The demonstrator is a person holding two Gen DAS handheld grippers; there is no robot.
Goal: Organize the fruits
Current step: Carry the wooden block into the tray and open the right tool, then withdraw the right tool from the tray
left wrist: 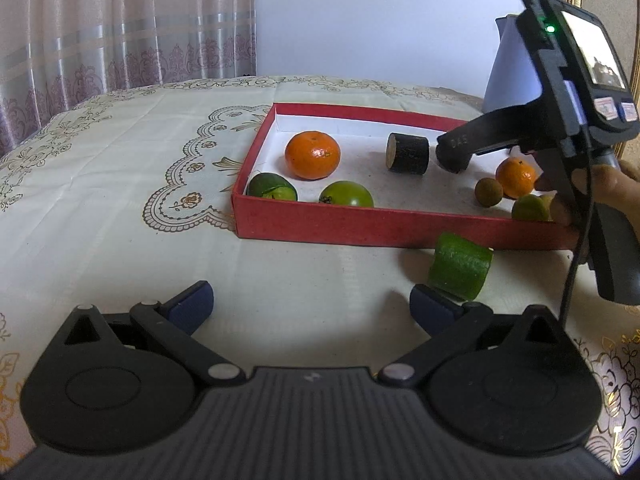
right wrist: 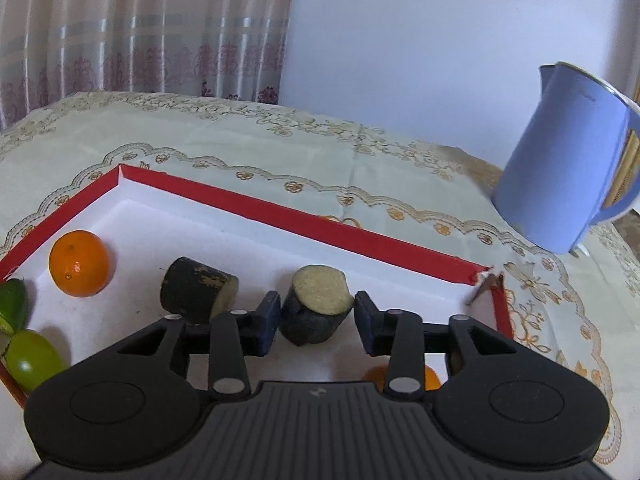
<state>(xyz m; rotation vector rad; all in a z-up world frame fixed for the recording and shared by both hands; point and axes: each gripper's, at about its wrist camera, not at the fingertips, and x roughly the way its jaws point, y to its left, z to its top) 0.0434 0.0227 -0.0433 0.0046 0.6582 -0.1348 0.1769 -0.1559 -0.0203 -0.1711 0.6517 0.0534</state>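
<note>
Nearest the right wrist lens, the right gripper [right wrist: 316,316] straddles a dark-skinned stub [right wrist: 314,310] with a pale cut face, standing tilted on the white floor of the red tray [right wrist: 280,210]; a sliver of daylight shows between each blue pad and the skin, so the tongs look slack around it, not clamping. Second dark stub [right wrist: 198,290] lies on its side just left of it. Left gripper [left wrist: 310,306] hangs spread wide over bare cloth, nothing between its pads; a green cut chunk [left wrist: 460,266] sits outside the tray, just beside the right-hand pad and against the tray's near wall. Also in the tray: large orange [left wrist: 313,155], two green fruits [left wrist: 347,195], a smaller orange [left wrist: 516,177], a small brown round fruit [left wrist: 488,192]. Judgement on handling: the stubs look stiff, light and rough-barked, so a pinch across the barrel mid-length should hold; the green chunk's wet cut faces may be slippery, better taken on the rind. Oranges round, prone to roll. Surface is a cream embroidered tablecloth [left wrist: 160,184], soft, slightly creased. Blue jug [right wrist: 560,160] stands beyond the tray's far corner; patterned curtain [right wrist: 140,28] and plain pale wall behind
</note>
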